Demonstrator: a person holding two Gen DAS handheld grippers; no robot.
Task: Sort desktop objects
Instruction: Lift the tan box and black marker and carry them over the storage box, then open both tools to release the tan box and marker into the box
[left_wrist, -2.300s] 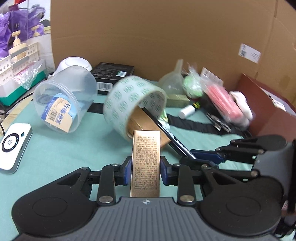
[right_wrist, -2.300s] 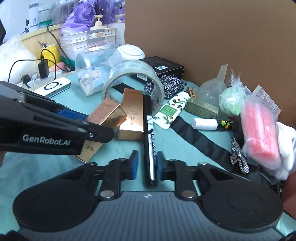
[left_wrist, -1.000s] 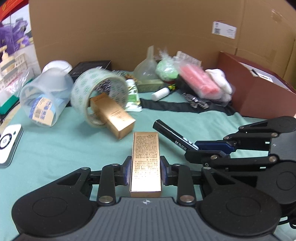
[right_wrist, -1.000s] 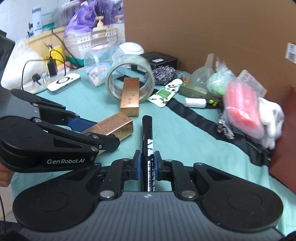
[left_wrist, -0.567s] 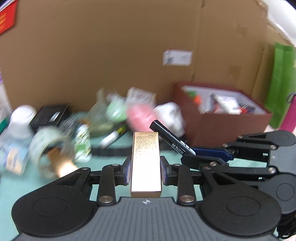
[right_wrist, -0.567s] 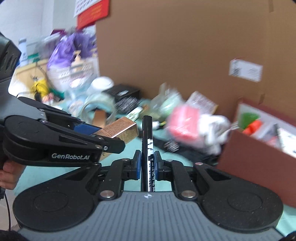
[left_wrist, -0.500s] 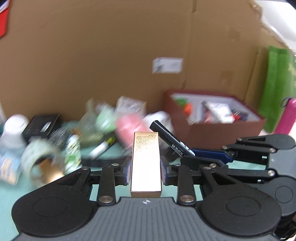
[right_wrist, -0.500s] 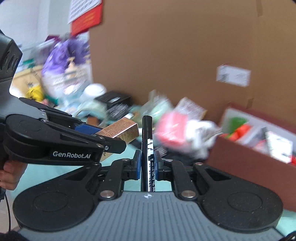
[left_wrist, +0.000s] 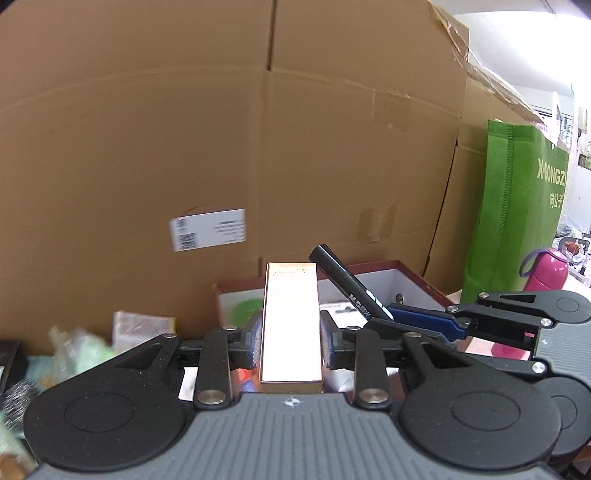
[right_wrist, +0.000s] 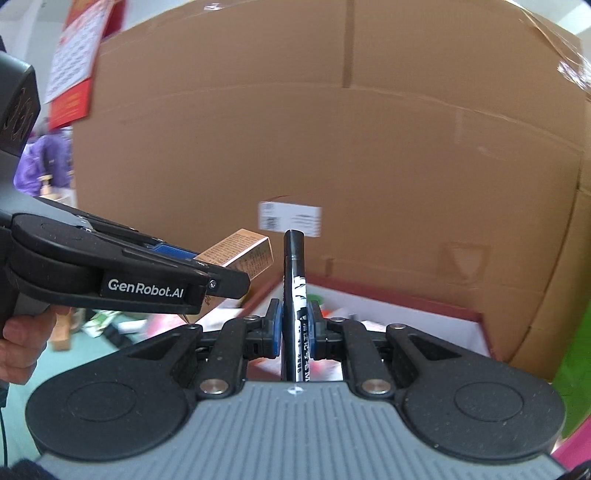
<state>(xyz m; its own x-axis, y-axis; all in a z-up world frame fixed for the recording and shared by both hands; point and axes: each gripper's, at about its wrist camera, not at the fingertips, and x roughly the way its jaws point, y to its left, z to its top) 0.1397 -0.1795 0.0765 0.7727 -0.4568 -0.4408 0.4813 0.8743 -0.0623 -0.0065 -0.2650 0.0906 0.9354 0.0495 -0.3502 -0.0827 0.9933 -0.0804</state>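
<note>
My left gripper is shut on a gold box and holds it in the air, pointing at the dark red storage box. My right gripper is shut on a black marker pen that points forward over the same red box. In the left wrist view the right gripper comes in from the right with the marker slanting up. In the right wrist view the left gripper comes in from the left with the gold box.
A large cardboard wall stands right behind the red box. A green bag and a pink bottle are at the right. Blurred clutter lies at the lower left on the teal table.
Both grippers have lifted their objects off the table and swung right and up, from the clutter toward the red box. Both grips are unchanged.
</note>
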